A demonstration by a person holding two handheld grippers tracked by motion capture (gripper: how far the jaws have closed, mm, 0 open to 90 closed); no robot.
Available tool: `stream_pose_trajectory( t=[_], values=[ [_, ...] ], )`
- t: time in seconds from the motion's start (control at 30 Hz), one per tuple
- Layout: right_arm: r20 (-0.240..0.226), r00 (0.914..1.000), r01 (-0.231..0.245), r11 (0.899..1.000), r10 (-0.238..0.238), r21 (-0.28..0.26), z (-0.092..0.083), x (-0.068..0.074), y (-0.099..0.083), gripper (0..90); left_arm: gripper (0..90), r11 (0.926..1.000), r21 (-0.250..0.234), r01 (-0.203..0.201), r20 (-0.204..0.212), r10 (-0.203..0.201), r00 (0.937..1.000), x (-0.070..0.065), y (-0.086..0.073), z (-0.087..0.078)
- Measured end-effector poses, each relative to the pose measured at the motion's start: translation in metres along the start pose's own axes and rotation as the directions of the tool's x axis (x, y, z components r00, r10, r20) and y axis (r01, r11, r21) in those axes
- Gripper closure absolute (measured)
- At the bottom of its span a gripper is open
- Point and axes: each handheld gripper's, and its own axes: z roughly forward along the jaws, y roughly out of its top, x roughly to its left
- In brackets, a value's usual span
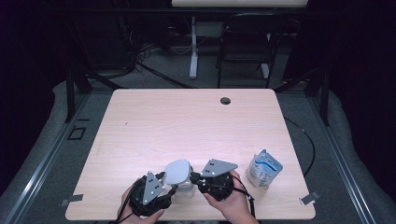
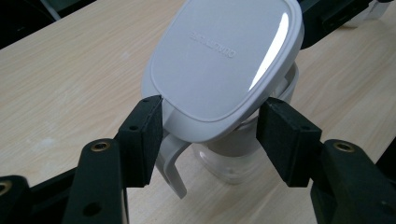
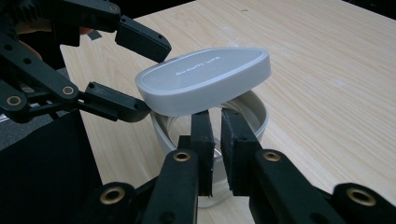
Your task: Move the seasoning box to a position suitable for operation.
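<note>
A clear round container (image 1: 185, 190) with a pale grey lid (image 1: 178, 171) stands near the table's front edge. The lid (image 3: 205, 79) sits tilted and lifted off the container's rim (image 3: 254, 109). My left gripper (image 2: 210, 135) is open, and the lid (image 2: 224, 60) lies between its two pads without being pressed. A white strap handle (image 2: 170, 168) hangs below the lid. From the right, my right gripper (image 3: 217, 126) is shut on the near wall of the container. Both grippers, left (image 1: 169, 183) and right (image 1: 193, 179), meet at the container.
A white and blue pouch (image 1: 264, 169) stands upright at the front right of the wooden table (image 1: 187, 121). A cable hole (image 1: 225, 100) is near the far edge. A folding chair (image 1: 245, 42) and a desk leg (image 1: 193, 46) stand beyond the table.
</note>
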Motion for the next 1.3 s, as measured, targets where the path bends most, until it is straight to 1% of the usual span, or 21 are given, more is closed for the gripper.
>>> stream_pose_trajectory(
  t=[0.37, 0.47, 0.8, 0.87, 0.93, 0.97, 1.03, 1.07, 1.3],
  values=[
    [0.0, 1.0, -0.001, 1.0, 0.001, -0.001, 0.0, 0.0, 0.0, 82.4, 41.0, 0.9999, 0.002, 0.012, 0.002, -0.012, 0.9999, 0.0, 0.001, 0.0],
    [0.0, 1.0, -0.002, 1.0, 0.002, -0.001, 0.0, 0.0, 0.0, 82.2, 41.4, 1.0, 0.001, 0.007, 0.001, -0.007, 1.0, 0.001, 0.001, 0.0],
    [-0.002, 1.0, 0.004, 1.0, -0.004, -0.01, -0.002, 0.001, 0.002, 82.4, 48.8, 0.9999, -0.008, 0.008, 0.007, -0.008, 0.9999, -0.001, 0.002, -0.005],
    [-0.003, 1.0, 0.005, 1.0, -0.005, -0.01, -0.002, 0.002, 0.002, 82.3, 50.2, 1.0, -0.007, 0.0, 0.0, 0.0, 1.0, -0.001, 0.002, -0.006],
    [0.001, 1.0, 0.007, 1.0, -0.007, -0.009, -0.002, 0.002, 0.002, 82.1, 52.0, 0.9999, -0.01, 0.0, 0.002, 0.0, 1.0, -0.002, 0.002, -0.006],
    [0.001, 1.0, 0.008, 1.0, -0.008, -0.007, -0.002, 0.002, 0.002, 82.1, 52.4, 1.0, -0.009, -0.002, 0.001, 0.002, 1.0, -0.001, 0.002, -0.007],
    [0.002, 1.0, 0.008, 1.0, -0.008, -0.007, -0.002, 0.002, 0.002, 82.0, 53.0, 0.9999, -0.014, 0.005, 0.0, -0.005, 1.0, -0.001, 0.002, -0.008],
    [0.002, 1.0, 0.008, 1.0, -0.008, -0.007, -0.002, 0.002, 0.001, 81.9, 53.1, 0.9999, -0.015, 0.001, -0.001, -0.001, 1.0, -0.001, 0.002, -0.008],
    [0.001, 1.0, 0.007, 1.0, -0.007, -0.007, -0.002, 0.001, 0.001, 81.5, 55.8, 0.9997, -0.025, 0.003, -0.004, -0.003, 1.0, 0.0, 0.001, -0.012]
  ],
)
